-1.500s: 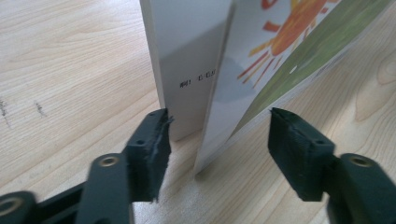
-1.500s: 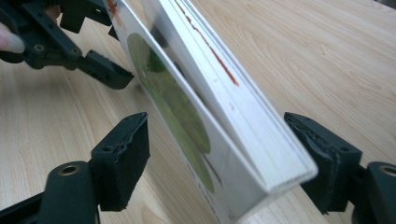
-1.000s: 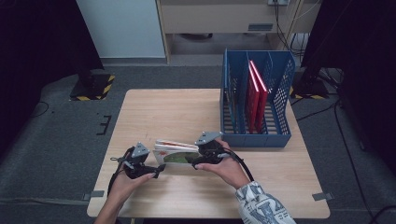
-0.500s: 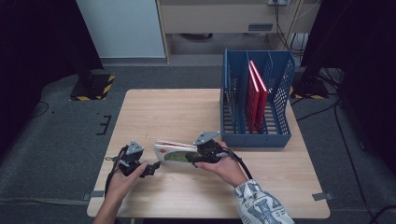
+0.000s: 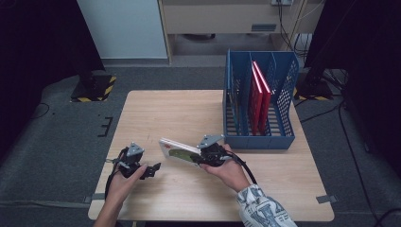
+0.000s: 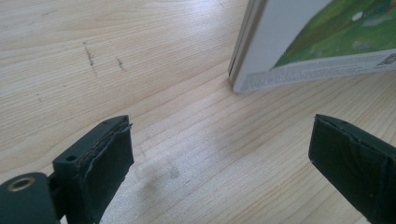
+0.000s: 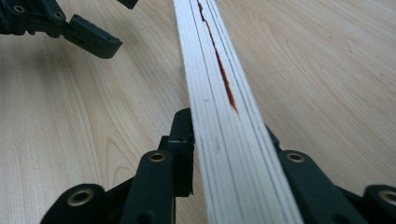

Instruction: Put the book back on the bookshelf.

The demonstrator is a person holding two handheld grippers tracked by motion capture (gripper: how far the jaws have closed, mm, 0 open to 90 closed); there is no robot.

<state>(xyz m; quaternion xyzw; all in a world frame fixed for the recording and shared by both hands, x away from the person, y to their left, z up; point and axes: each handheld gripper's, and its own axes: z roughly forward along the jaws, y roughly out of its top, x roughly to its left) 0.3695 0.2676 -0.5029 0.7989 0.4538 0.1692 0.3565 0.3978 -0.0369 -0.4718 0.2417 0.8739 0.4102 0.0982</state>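
Between the right gripper [image 7: 219, 140]'s fingers [image 7: 180, 140] sits the book [image 5: 178, 151], pinched across its page edge near the bottom middle of the right gripper view. Those fingers have just been closing and now they press on it from both sides, so I'd call the grab done. In the high view the book is a bit below centre, tilted up off the desk [image 5: 165, 113] at the held end, with its far corner low, as the left gripper view shows at upper right. The left gripper [image 5: 150, 171], lower left in the high view, has its fingers [image 6: 100, 158] spread wide with nothing between them, just bare wood, a little apart from the book.

What's left, as far as I can judge: the blue rack [image 5: 283, 127] at right of centre already holds two red books [image 5: 259, 92] standing upright, and this one probably needs lifting, turning upright and slotting in beside them. So roughly early-to-mid, gripped but not carried yet.
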